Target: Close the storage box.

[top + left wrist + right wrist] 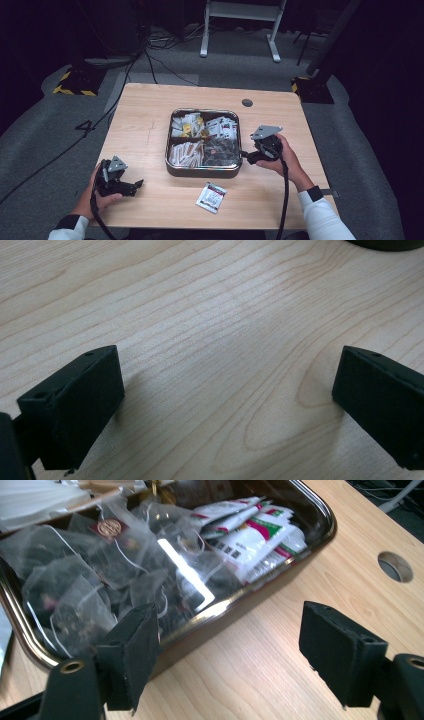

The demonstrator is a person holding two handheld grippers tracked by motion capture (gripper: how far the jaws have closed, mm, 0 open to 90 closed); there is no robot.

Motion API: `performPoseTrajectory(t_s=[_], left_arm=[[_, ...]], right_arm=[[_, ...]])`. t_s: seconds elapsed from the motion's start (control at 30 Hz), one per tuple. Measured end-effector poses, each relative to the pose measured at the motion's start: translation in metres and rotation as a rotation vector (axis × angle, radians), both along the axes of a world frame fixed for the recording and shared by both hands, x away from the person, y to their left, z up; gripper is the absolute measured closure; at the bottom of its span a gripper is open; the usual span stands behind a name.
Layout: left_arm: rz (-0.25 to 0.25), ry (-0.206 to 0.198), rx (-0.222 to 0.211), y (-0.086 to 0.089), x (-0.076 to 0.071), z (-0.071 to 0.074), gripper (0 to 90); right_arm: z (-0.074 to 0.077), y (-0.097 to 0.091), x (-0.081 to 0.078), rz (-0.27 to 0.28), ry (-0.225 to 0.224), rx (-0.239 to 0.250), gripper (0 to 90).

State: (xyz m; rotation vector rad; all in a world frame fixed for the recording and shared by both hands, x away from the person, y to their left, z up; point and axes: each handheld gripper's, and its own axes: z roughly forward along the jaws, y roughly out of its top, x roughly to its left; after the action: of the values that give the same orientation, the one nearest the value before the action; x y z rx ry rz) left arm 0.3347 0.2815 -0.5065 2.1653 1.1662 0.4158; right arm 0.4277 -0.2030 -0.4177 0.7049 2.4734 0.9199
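A dark metal tray (172, 167) with compartments of sachets and tea bags stands in the middle of the wooden table (150, 115). My right gripper (247, 157) sits at the tray's right side, open, its jaws pointing at the rim. In the right gripper view the open right gripper (235, 655) straddles the tray rim (235, 605), with clear tea bags (90, 580) and white-and-red sachets (250, 535) beyond. One white sachet (211, 197) lies on the table in front of the tray. My left gripper (136, 186) rests open at the front left over bare wood (225, 365).
A round cable hole (247, 102) is in the table behind the tray, also seen as the hole (395, 566) in the right gripper view. Cables, a yellow-striped stand base (75, 82) and white desk legs (240, 30) occupy the floor beyond.
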Motion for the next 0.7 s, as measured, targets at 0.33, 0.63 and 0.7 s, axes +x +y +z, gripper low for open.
performPoseTrajectory(t_s=[0.33, 0.63, 0.7], left_arm=[[0.002, 0.001, -0.002, 0.0, 0.0, 0.0, 0.5], [0.003, 0.001, 0.0, 0.0, 0.0, 0.0, 0.5], [0.003, 0.001, 0.0, 0.0, 0.0, 0.0, 0.5]], right_arm=[[-0.008, -0.022, -0.011, -0.026, 0.003, 0.011, 24.6], [-0.025, -0.04, -0.019, -0.042, 0.022, -0.043, 23.1], [-0.028, -0.043, -0.021, -0.053, 0.022, -0.044, 23.1]])
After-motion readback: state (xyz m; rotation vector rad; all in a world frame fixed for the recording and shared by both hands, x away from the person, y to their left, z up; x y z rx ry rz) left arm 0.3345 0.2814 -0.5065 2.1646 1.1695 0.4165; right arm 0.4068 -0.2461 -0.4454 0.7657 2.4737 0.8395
